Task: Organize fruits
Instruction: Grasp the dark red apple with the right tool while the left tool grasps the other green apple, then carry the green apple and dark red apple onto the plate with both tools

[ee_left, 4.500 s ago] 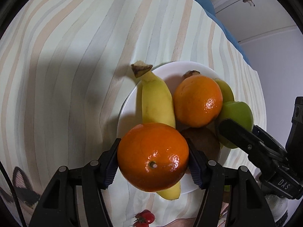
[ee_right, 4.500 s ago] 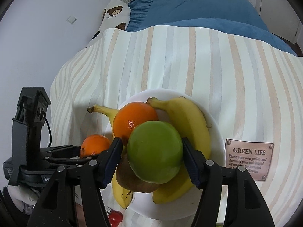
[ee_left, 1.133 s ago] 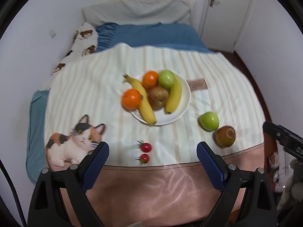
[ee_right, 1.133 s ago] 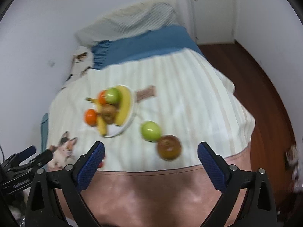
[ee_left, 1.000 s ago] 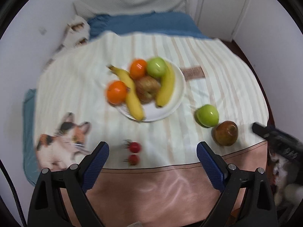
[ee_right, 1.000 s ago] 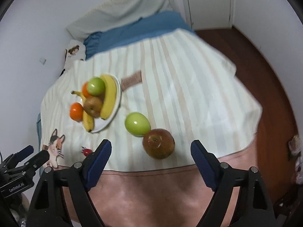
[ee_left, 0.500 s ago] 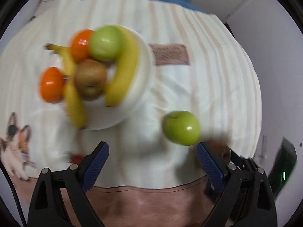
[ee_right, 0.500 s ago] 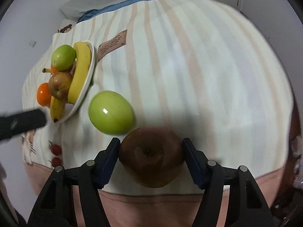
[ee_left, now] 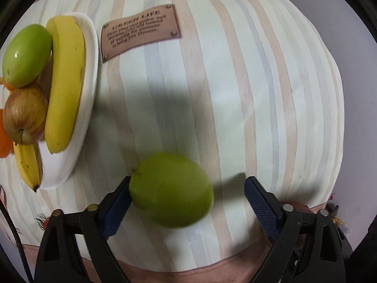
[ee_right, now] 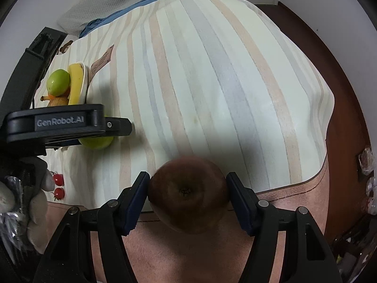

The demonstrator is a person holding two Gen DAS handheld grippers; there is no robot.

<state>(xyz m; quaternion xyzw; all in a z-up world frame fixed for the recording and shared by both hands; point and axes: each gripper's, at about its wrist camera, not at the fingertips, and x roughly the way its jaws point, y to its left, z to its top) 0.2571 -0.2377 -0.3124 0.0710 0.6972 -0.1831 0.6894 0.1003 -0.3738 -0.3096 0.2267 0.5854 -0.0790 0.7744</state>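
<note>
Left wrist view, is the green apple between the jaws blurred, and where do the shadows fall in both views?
Left wrist view: the green apple is smeared at its edges, while the plate of fruit stays sharp; a dark shadow lies on the striped cloth above the apple. Right wrist view: the brown apple is slightly soft and dim, with a shadow on the cloth behind it.
</note>
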